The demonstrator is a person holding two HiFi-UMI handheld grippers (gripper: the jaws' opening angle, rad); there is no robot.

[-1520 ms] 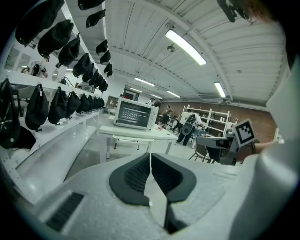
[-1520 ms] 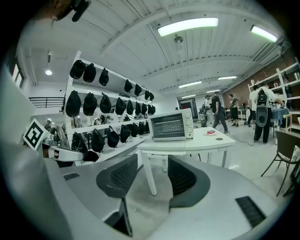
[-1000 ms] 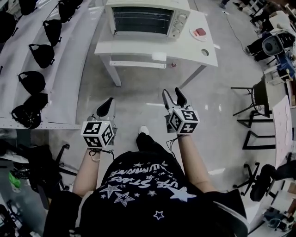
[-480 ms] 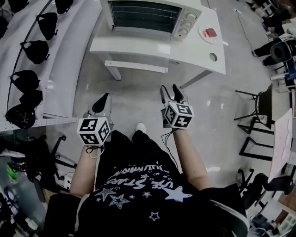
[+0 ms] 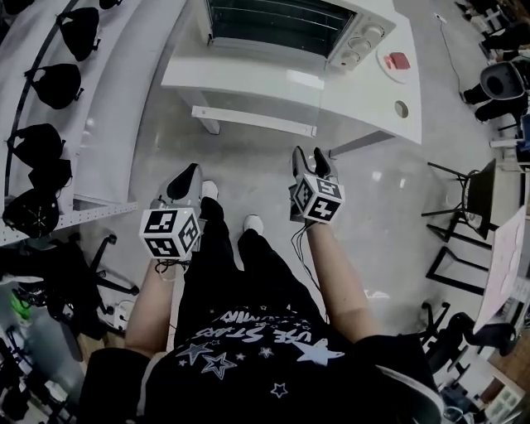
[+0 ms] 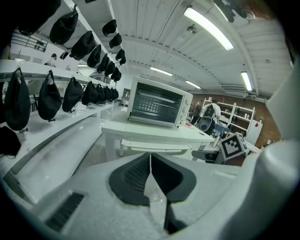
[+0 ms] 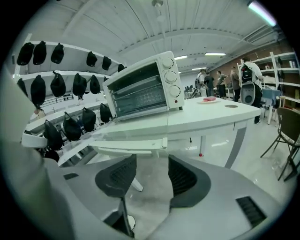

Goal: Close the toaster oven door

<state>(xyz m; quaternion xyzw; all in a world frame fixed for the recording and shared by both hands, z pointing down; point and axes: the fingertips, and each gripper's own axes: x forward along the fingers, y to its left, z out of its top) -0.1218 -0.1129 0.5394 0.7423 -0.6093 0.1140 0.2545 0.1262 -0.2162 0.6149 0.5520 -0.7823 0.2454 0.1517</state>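
Observation:
The white toaster oven [image 5: 290, 25] stands on a white table [image 5: 364, 91]. Its glass door [image 5: 248, 83] hangs open and lies flat, with the handle bar [image 5: 252, 122] past the table's edge. Both grippers are held over the floor, short of the table. My left gripper [image 5: 184, 178] is shut and empty, its pads meeting in the left gripper view [image 6: 150, 161]; the oven [image 6: 157, 103] is ahead of it. My right gripper [image 5: 310, 161] is open, its jaws closing slightly with nothing between them [image 7: 147, 171]. It points at the door handle [image 7: 131, 144] below the oven [image 7: 143, 89].
Black caps [image 5: 58, 83] hang along white shelves on the left. A plate with a red item [image 5: 397, 62] and a round hole [image 5: 402, 108] are on the table's right part. Black chairs [image 5: 464, 199] stand at the right. The person's feet [image 5: 252, 224] are on the grey floor.
The person has stepped towards the table, so oven and open door sit nearer and higher in the head view. The right jaws have narrowed a little. The left gripper stays shut.

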